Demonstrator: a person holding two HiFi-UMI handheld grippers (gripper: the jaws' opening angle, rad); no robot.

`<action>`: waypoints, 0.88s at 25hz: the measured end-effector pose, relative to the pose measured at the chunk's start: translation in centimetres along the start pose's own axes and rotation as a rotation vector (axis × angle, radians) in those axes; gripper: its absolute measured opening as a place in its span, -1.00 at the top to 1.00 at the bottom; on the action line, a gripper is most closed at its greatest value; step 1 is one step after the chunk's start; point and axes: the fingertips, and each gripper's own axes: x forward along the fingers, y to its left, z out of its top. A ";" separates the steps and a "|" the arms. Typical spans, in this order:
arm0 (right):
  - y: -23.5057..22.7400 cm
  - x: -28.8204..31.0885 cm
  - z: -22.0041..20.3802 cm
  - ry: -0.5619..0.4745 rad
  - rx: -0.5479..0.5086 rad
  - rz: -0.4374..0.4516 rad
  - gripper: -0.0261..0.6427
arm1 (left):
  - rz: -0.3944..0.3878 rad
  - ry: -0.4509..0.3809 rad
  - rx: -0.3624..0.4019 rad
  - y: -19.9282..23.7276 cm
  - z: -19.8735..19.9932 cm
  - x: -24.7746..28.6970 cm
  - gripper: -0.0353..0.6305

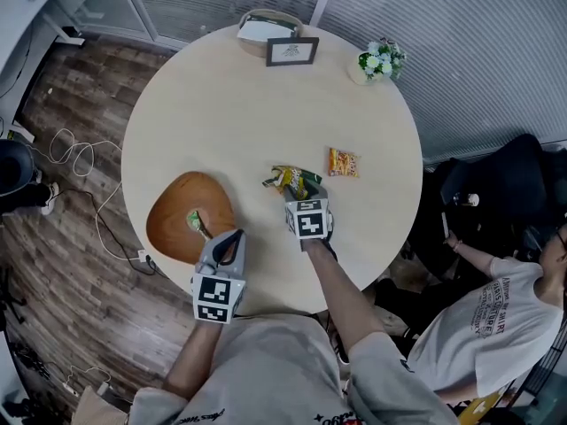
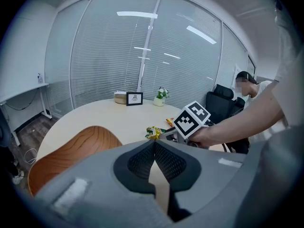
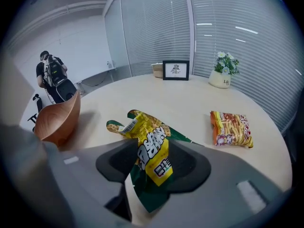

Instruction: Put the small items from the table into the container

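Observation:
A brown wooden bowl sits at the table's left front, with a small green item inside. My left gripper hovers at the bowl's near right rim; in the left gripper view its jaws meet, shut and empty, beside the bowl. My right gripper is down at a yellow-green snack packet. In the right gripper view the packet lies between the wide-apart jaws, unpinched. An orange snack packet lies on the table further right.
At the table's far edge stand a framed picture, a round woven holder and a small flower pot. A person sits at the right by a dark chair. Cables lie on the floor at left.

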 end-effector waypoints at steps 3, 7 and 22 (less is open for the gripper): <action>0.1 -0.1 0.0 0.019 0.001 0.014 0.47 | -0.001 -0.001 -0.005 0.0 0.0 0.1 0.90; 0.3 -0.6 -0.3 0.050 -0.008 0.039 0.74 | -0.003 -0.007 -0.007 0.0 0.2 0.1 0.90; 5.6 -5.8 6.2 -0.122 -0.119 0.101 0.88 | 0.011 -0.056 -0.044 1.3 1.0 -1.5 0.90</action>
